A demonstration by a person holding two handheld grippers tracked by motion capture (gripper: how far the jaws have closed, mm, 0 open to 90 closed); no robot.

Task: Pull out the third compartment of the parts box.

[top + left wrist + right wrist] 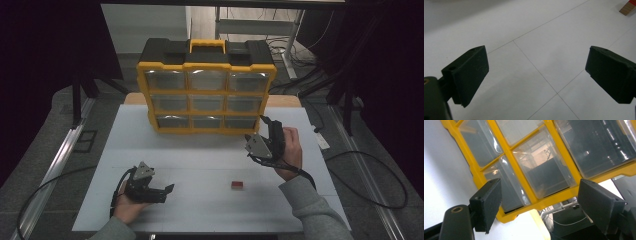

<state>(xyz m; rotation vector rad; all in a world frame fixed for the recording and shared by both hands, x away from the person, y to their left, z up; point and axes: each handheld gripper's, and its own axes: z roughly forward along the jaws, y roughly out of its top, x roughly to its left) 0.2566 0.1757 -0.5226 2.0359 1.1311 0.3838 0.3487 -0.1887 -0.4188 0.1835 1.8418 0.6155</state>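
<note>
A yellow and black organizer case (206,86) with clear drawers stands upright at the back of the white table (200,165). My right gripper (266,129) is open, raised beside the case's lower right corner; in the right gripper view its jaws frame the clear drawers (541,167) of the case. A small red block (237,185) lies on the table right of centre, and its corner (629,6) appears at the top right of the left gripper view. My left gripper (167,191) is open, low over the table's near left, with nothing between its jaws.
Cables (370,175) trail on the floor at both sides of the table. A metal rail (55,165) runs along the left. A wooden tabletop edge (285,101) lies behind the case. Dark stands and frames fill the back.
</note>
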